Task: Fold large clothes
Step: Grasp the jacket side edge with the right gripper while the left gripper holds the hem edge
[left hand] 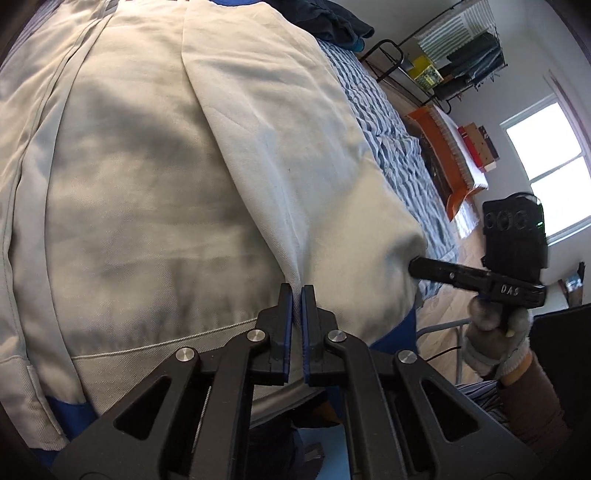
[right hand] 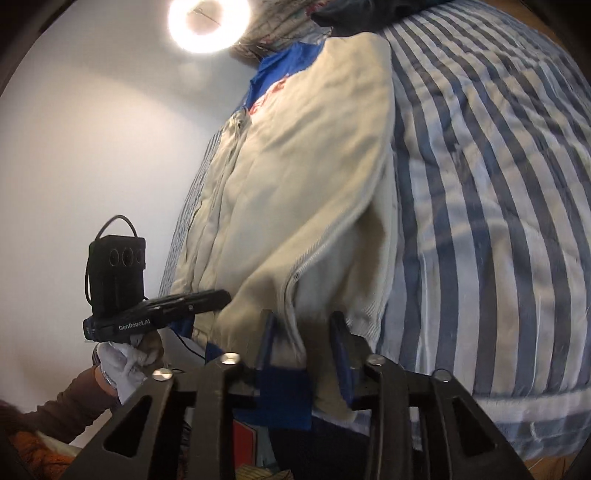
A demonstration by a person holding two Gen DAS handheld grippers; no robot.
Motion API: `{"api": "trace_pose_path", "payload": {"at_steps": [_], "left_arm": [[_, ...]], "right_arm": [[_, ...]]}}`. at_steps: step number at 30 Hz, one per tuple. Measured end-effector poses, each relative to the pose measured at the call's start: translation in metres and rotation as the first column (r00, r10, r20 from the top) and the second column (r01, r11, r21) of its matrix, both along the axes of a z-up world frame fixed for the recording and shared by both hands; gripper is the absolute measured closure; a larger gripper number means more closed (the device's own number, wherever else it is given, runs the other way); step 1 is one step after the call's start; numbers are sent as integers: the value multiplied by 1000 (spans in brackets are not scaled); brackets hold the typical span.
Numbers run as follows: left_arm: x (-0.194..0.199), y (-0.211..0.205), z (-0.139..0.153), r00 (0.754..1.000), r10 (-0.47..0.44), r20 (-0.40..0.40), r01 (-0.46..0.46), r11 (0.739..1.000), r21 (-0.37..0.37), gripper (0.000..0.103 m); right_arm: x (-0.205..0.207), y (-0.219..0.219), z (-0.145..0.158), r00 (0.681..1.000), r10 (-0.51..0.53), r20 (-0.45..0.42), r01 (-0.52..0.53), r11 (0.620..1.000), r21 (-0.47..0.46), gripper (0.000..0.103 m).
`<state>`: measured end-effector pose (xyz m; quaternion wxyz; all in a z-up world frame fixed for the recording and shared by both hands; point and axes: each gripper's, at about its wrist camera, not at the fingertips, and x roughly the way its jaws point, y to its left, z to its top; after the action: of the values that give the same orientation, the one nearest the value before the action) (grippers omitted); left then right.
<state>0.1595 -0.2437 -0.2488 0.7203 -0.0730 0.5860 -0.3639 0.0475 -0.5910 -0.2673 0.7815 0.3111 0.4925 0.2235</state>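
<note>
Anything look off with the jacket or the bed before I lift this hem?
Nothing looks damaged or spilled. The beige jacket with blue trim lies on the blue-and-white striped bedspread, hem gripped by the left gripper and the right gripper. Only oddity: a dark garment bunched at the bed's far end.
</note>
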Motion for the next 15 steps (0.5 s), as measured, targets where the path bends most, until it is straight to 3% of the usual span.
{"api": "trace_pose_path", "payload": {"at_steps": [2, 6, 8, 10, 13, 15], "left_arm": [[-1, -4, 1, 1000, 1, 8, -1, 1000, 16, 102], [-5, 1, 10, 999, 5, 49, -7, 999, 42, 96], [-12, 6, 19, 994, 6, 110, -12, 998, 60, 96], [-18, 11, 29, 988, 8, 152, -15, 999, 44, 96], [-28, 6, 40, 982, -22, 187, 21, 1000, 9, 96], [-35, -6, 41, 980, -74, 186, 77, 997, -9, 96]], "right_arm": [[-6, 3, 15, 999, -8, 53, 6, 999, 38, 102], [-10, 1, 23, 998, -20, 53, 19, 1000, 22, 96], [-14, 1, 16, 1000, -3, 28, 2, 1000, 15, 64], [-19, 1, 7, 1000, 0, 3, 0, 1000, 7, 58], [-21, 10, -2, 1000, 14, -27, -15, 999, -29, 94], [-23, 14, 5, 1000, 9, -1, -9, 998, -63, 99]]}}
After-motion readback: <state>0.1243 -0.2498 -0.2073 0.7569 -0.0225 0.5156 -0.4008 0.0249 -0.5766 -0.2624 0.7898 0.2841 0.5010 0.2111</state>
